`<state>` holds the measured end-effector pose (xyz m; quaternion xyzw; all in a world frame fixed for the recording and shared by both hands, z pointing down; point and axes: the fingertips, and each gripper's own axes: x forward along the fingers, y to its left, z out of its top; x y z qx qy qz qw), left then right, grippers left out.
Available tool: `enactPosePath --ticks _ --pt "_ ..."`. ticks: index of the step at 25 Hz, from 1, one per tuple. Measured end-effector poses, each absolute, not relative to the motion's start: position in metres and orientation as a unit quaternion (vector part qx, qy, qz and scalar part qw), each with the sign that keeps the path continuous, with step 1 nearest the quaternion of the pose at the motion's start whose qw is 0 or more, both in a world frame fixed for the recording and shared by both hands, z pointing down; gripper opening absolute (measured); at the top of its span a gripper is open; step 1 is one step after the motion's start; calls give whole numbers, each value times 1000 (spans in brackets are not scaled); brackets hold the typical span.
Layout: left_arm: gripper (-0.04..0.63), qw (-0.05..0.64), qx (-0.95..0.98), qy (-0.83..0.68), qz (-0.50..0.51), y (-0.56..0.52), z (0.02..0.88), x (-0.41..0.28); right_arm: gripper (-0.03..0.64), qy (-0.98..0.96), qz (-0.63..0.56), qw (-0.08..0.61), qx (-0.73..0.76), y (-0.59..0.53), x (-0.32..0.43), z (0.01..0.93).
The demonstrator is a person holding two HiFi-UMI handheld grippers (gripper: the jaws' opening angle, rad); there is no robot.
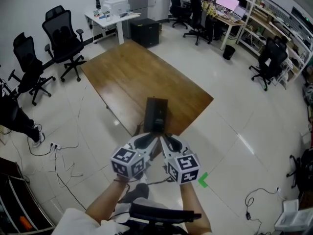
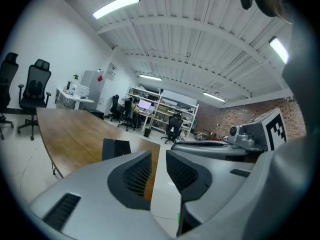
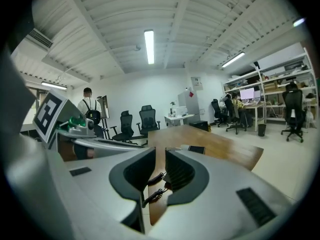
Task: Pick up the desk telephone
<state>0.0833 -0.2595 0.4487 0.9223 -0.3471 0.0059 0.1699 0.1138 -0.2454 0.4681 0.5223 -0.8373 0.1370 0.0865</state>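
Observation:
The black desk telephone (image 1: 156, 114) lies on the brown wooden table (image 1: 132, 77), close to its near edge. My two grippers hang side by side just short of that edge, both pointing at the phone. The left gripper (image 1: 146, 140) has its jaws a narrow gap apart with nothing between them; the left gripper view shows the phone (image 2: 115, 149) ahead of its jaws (image 2: 158, 165). The right gripper (image 1: 171, 141) is also slightly open and empty. Through its gap (image 3: 160, 167) I see the phone's coiled cord (image 3: 156, 178) and the phone's far end (image 3: 196, 149).
Black office chairs (image 1: 63, 40) stand left of the table. A white desk with a printer (image 1: 115, 9) and a black cabinet (image 1: 144, 32) stand beyond it. Cables (image 1: 61, 153) lie on the floor at left, green tape (image 1: 202, 179) at right.

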Motion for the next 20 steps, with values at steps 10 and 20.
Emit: enactPosePath --ticks 10,20 --pt "166 262 906 -332 12 -332 504 64 66 -830 175 111 517 -295 131 513" --pt "265 333 892 -302 50 -392 580 51 181 -814 252 109 511 -344 158 574"
